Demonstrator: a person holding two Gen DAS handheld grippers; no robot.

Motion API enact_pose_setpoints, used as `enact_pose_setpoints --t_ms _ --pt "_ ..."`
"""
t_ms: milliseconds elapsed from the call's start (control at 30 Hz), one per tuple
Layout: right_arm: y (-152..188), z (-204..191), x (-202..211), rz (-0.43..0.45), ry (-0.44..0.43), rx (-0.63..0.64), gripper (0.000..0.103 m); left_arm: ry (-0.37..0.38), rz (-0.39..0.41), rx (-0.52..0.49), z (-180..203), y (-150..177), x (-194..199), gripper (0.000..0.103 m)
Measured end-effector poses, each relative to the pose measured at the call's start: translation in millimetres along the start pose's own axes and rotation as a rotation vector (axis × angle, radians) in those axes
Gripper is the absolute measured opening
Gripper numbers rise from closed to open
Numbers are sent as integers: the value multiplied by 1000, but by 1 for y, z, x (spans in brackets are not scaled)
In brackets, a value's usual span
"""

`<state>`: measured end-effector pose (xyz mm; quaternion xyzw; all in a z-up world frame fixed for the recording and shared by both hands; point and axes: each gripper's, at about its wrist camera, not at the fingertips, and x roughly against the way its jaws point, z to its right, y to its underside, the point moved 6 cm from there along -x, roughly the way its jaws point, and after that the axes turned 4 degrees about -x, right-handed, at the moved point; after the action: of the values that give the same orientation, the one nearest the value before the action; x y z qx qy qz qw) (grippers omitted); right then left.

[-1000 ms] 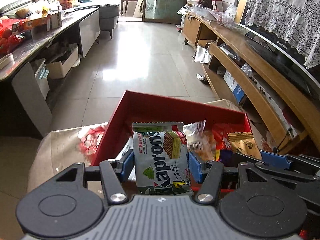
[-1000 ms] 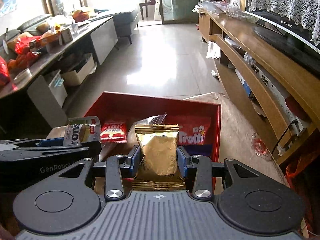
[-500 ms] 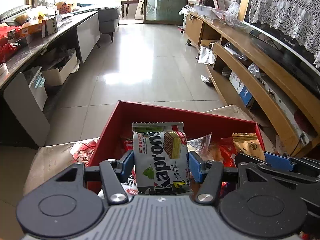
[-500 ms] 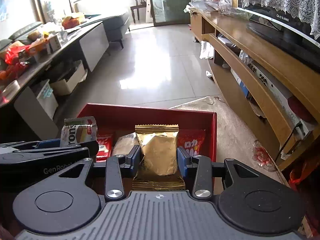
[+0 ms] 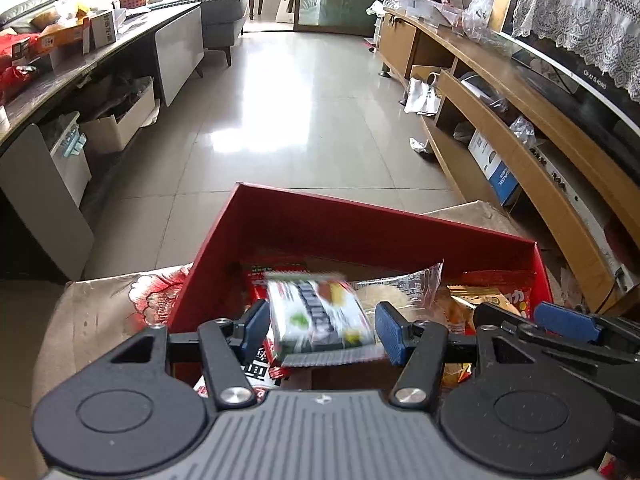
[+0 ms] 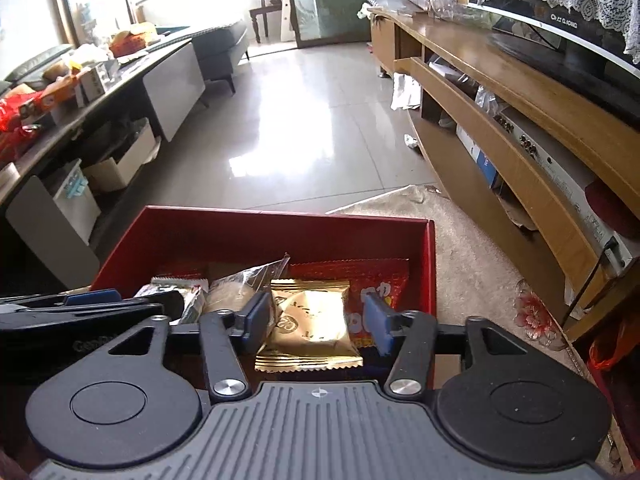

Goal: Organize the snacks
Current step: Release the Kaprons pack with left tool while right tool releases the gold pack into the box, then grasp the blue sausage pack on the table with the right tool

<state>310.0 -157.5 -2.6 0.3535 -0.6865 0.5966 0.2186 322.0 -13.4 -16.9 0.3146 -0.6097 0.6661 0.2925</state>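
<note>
Left gripper (image 5: 320,332): jaws spread apart, grasping nothing. Between them, clear of both blue pads (image 5: 390,338), lies the white and green rectangular foil wafer packet (image 5: 320,320), motion-blurred and tilted, lying over other wrappers inside the red rectangular cardboard box (image 5: 360,228).

Right gripper (image 6: 316,324): jaws likewise released. The gold crimped-edge foil snack pouch (image 6: 310,328) sits between them, its left edge just beside the left pad (contact cannot be told), its right edge apart from the right pad. It lies flat in the same red box (image 6: 280,220), on top of a red printed candy bag (image 6: 384,284).

Further out: a clear plastic-wrapped pale round pastry (image 5: 384,292) rests between the two packets. The box stands on a beige patterned cloth (image 6: 472,240). Beyond, glossy tiled floor (image 5: 280,100); long wooden TV cabinet (image 5: 520,120) at right.
</note>
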Motion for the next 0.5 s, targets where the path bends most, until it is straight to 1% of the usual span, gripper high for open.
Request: enact_pose_setpoints --t_ms 133,267,400,500 --pt "1 2 9 4 31 26 65 5 0 2 -5 4 11 58" --pt "3 4 30 13 58 63 68 21 2 -6 -11 12 27 58" --pt "18 -3 53 -8 42 124 71 50 -6 -8 -19 26 47 58" --pt "40 -11 66 -49 10 175 72 68 -15 -30 -25 42 61 59"
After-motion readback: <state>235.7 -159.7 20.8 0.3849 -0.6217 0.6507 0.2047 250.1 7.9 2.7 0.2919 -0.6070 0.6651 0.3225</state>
